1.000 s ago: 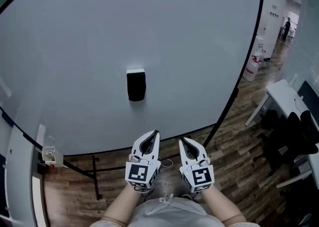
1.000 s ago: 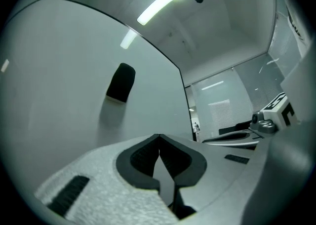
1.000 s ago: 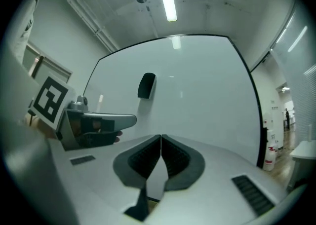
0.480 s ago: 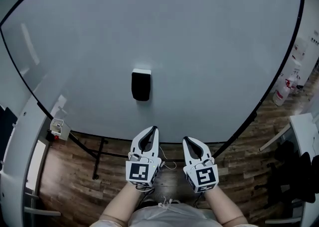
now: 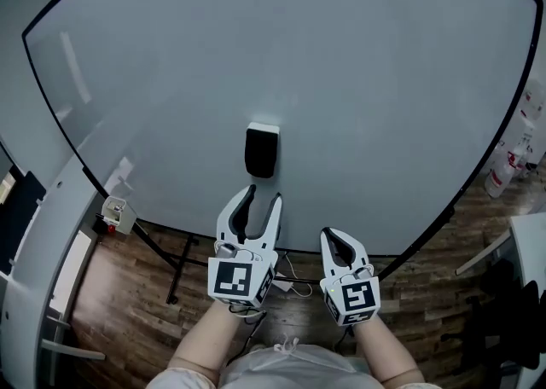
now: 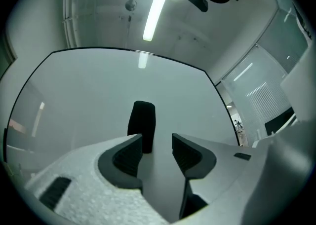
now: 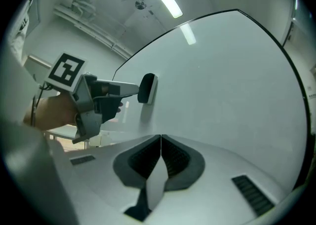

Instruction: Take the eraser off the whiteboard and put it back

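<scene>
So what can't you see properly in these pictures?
- Bottom of the eraser: in the left gripper view it is hidden behind the left gripper, whose jaws are opening with nothing between them.
- Top edge of the whiteboard: in the head view it is cut off by the picture's edge.
- Small box on the board's left frame: in the head view it is too small to name.
</scene>
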